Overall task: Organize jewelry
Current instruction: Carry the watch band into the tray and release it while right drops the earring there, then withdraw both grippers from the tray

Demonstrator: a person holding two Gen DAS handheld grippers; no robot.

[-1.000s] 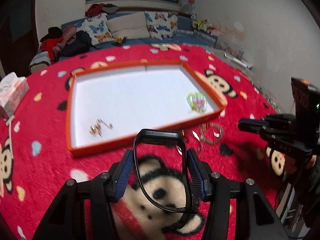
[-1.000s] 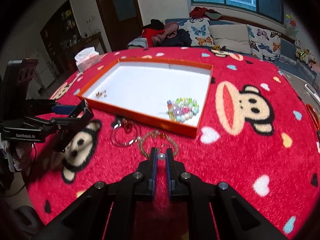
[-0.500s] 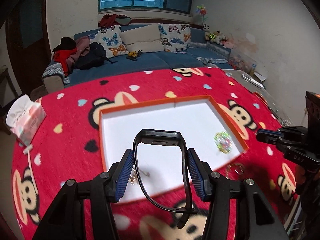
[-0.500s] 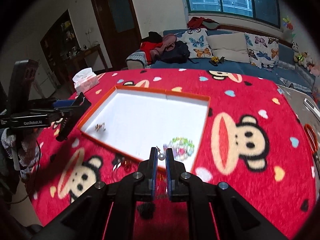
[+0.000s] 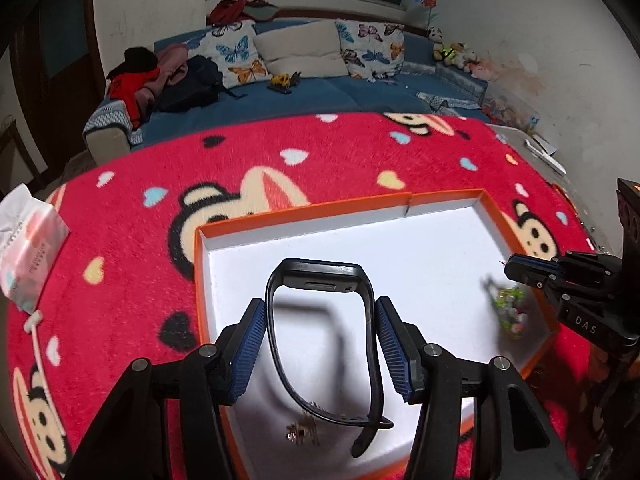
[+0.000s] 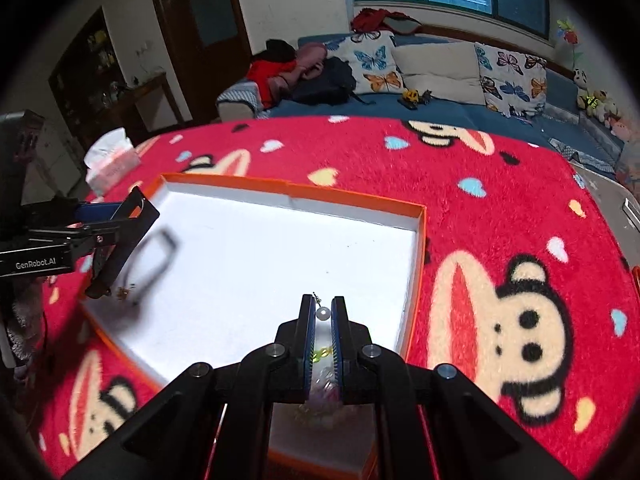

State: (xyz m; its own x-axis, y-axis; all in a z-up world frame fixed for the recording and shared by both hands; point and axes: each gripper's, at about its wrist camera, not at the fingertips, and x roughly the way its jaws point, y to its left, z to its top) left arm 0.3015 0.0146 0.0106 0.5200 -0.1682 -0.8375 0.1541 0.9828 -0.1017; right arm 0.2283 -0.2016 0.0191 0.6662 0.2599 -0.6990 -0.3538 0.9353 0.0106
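My left gripper (image 5: 320,304) is shut on a black wristband (image 5: 320,276) and holds it above the white inside of the orange-rimmed tray (image 5: 304,210). Small gold pieces (image 5: 302,432) lie in the tray below it. My right gripper (image 6: 323,304) is shut on a pearl earring (image 6: 322,313) and hangs over the tray (image 6: 292,196) near its right side. A colourful bead bracelet (image 5: 510,312) lies in the tray under the right gripper (image 5: 510,268). The left gripper also shows in the right wrist view (image 6: 132,216), with the wristband (image 6: 156,264) blurred.
The tray sits on a red monkey-print cloth (image 5: 132,280). A tissue pack (image 5: 26,248) lies at the cloth's left edge. A blue sofa (image 5: 320,92) with cushions stands behind. The cloth's right edge drops off beside a wall.
Both grippers have lifted from the cloth in front of the tray and moved forward over the tray, the left with the wristband, the right with the pearl earring.
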